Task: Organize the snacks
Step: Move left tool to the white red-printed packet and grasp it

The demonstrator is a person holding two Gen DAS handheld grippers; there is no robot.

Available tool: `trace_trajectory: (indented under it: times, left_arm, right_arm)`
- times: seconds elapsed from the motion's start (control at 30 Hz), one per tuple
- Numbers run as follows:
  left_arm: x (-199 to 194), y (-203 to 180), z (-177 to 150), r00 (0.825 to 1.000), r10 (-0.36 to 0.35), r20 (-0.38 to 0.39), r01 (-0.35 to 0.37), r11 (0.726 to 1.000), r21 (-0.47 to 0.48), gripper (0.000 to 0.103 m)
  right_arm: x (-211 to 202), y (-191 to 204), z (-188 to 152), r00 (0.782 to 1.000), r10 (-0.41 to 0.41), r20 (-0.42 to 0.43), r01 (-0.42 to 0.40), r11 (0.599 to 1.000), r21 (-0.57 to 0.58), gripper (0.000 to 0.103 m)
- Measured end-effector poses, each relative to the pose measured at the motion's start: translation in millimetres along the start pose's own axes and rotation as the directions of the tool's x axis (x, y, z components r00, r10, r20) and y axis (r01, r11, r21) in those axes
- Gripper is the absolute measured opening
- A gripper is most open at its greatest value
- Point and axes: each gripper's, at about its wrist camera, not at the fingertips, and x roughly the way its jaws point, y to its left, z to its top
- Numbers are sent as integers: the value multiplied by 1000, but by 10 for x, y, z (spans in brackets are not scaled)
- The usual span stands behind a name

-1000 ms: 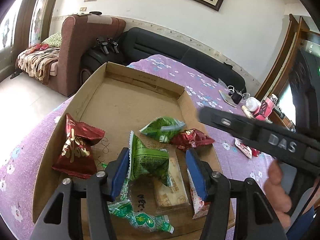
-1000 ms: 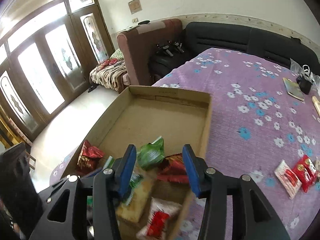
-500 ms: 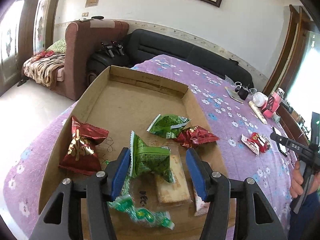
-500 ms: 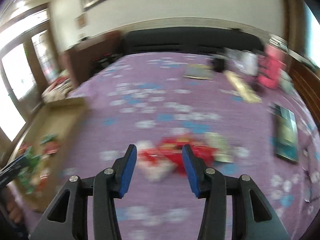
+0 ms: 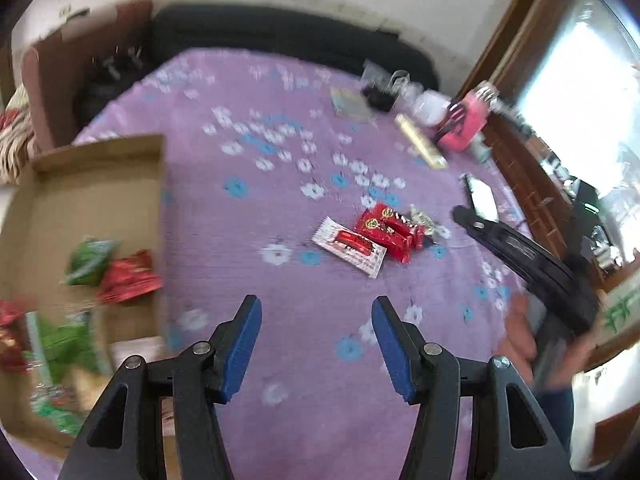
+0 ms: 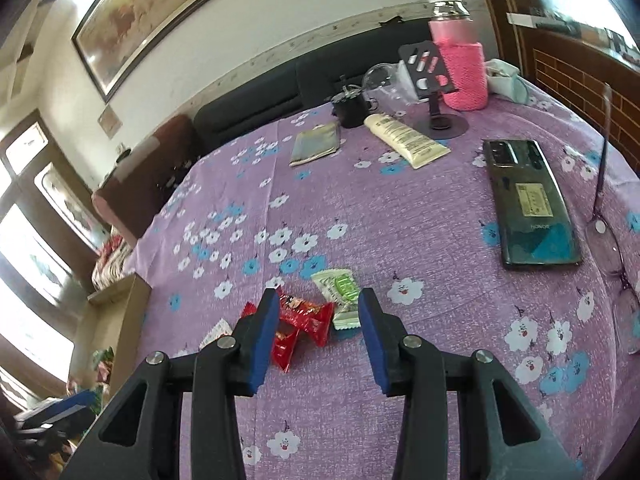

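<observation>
A cardboard tray (image 5: 100, 184) at the left holds several snack packets, green and red (image 5: 108, 268). Loose snacks lie on the purple flowered tablecloth: red packets (image 5: 388, 230), a white-and-red packet (image 5: 350, 246) and a pale green packet (image 6: 340, 292). My left gripper (image 5: 316, 340) is open and empty above the cloth, short of the loose snacks. My right gripper (image 6: 318, 320) is open and empty, just above the red packets (image 6: 304, 320) and the pale green one. The right gripper also shows in the left wrist view at the right (image 5: 520, 248).
At the far side of the table stand a pink bottle (image 6: 460, 64), a phone stand (image 6: 436, 80), a cream tube (image 6: 404, 140), a booklet (image 6: 316, 144) and a black pot (image 6: 350, 108). A phone (image 6: 528, 204) and glasses (image 6: 612, 248) lie at the right.
My left gripper has swung right, away from the tray and toward the loose snacks. My right gripper has left the tray and come down close over the loose packets.
</observation>
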Motion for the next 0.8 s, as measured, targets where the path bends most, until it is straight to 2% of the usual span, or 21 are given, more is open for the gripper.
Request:
trace_trajectory:
  times: [0.1, 0.17, 0.2, 0.27, 0.4, 0.53, 0.6, 0.63, 0.7, 0.8]
  left_arm:
    - [356, -171, 228, 998, -6, -60, 4, 999, -41, 60]
    - [596, -222, 337, 991, -42, -127, 31, 996, -88, 60]
    - [664, -245, 355, 989, -31, -146, 16, 995, -98, 60]
    - [810, -271, 406, 986, -13, -169, -12, 989, -147, 60]
    - [993, -379, 480, 983, 3, -184, -35, 985, -170, 60]
    - [1137, -508, 480, 982, 76, -172, -97, 989, -116, 60]
    - [1128, -530, 463, 984, 109, -140, -120, 990, -73, 55]
    - [1116, -508, 451, 986, 105, -130, -113, 992, -62, 54]
    - [1118, -421, 460, 987, 99, -124, -105, 994, -41, 42]
    - [1106, -307, 476, 991, 55, -124, -58, 998, -20, 38]
  right_arm:
    - [-33, -33, 16, 1000, 6, 8, -6, 1000, 19, 40]
    - [-61, -41, 26, 1000, 16, 13, -17, 1000, 23, 40]
    - [-81, -43, 33, 1000, 18, 19, -19, 999, 26, 40]
    - [-115, -61, 45, 999, 24, 31, -25, 999, 39, 40]
    - [-154, -79, 64, 998, 45, 35, -47, 997, 54, 40]
    - [-170, -105, 83, 998, 53, 40, -56, 997, 62, 40]
    - [-170, -115, 89, 998, 58, 39, -60, 996, 66, 40]
    - [-169, -115, 89, 998, 56, 38, -59, 996, 66, 40]
    - [-157, -118, 86, 998, 54, 36, -57, 996, 65, 40]
    - [-127, -114, 79, 999, 42, 31, -43, 997, 61, 40]
